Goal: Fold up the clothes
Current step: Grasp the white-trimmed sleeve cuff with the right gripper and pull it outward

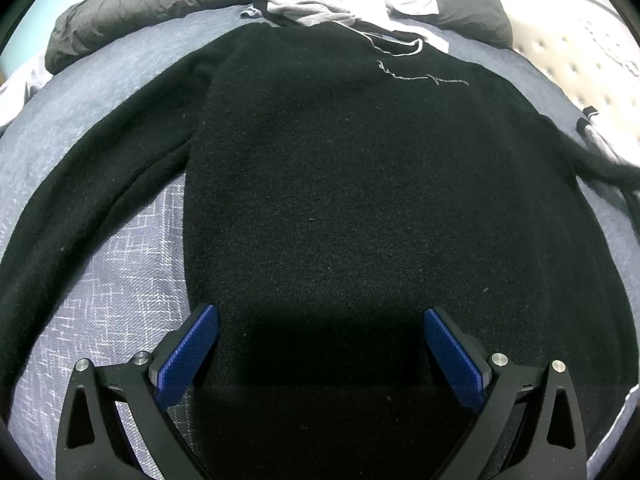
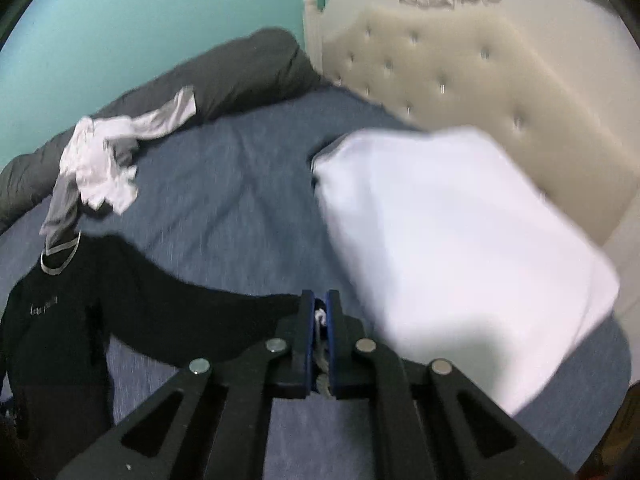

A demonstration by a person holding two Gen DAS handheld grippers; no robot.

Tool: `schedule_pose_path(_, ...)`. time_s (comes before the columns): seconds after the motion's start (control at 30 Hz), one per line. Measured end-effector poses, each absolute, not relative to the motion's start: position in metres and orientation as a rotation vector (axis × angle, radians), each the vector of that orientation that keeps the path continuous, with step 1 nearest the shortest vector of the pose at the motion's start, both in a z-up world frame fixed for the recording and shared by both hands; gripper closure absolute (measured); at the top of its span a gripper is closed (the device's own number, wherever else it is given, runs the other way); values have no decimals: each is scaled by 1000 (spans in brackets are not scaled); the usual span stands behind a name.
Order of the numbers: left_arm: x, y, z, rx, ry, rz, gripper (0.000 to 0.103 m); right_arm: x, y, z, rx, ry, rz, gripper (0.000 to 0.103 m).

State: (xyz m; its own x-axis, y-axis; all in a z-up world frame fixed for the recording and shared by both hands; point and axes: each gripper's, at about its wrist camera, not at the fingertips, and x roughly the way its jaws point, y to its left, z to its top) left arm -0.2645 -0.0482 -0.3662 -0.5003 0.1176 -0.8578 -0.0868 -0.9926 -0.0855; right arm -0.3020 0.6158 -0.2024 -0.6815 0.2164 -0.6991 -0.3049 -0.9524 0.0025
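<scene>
Over the hem, left wrist view: my left gripper (image 1: 320, 344) hung with its blue pads (image 1: 188, 356) spread wide, nothing between them, no cloth pinched.
Sweater: the black sweater (image 1: 340, 200) lay flat, front up, on the blue bedspread (image 1: 120, 280), its long axis running straight away from my fingers, from hem to collar.
Left sleeve: it (image 1: 100, 200) swept down the left side of the body, close beside my left pad.
Far end: a crumpled grey and white garment (image 1: 320, 4) sat touching the collar, with a dark rolled duvet (image 1: 140, 0) behind it.
Right wrist view, grip: my right gripper (image 2: 319, 320) was clamped narrow on the cuff of the right sleeve (image 2: 208, 320), a scrap of pale trim showing between the pads.
Sleeve line: it stretched away to the left, toward the sweater body, well left of my fingers.
Bystanders: a white pillow (image 2: 460, 240) lay just to the right, against the tufted headboard (image 2: 480, 100).
Next, my guess: the right hand owns this fold, so the cuff travels left, across the body.
</scene>
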Motion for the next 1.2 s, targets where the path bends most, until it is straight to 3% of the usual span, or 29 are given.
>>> schedule_pose_path(0.47,-265,-47,-368,-1517,7,2631,0,-387,655,-152,-986,29,2625,98)
schedule_pose_path(0.83,-263,-50,-369,-1518,17,2631,0,-370,687,-238,-1233,112,2469,98)
schedule_pose_path(1.2,-259,-55,-367,-1514,19,2632,0,-337,696,-242,-1297,198,2516,96)
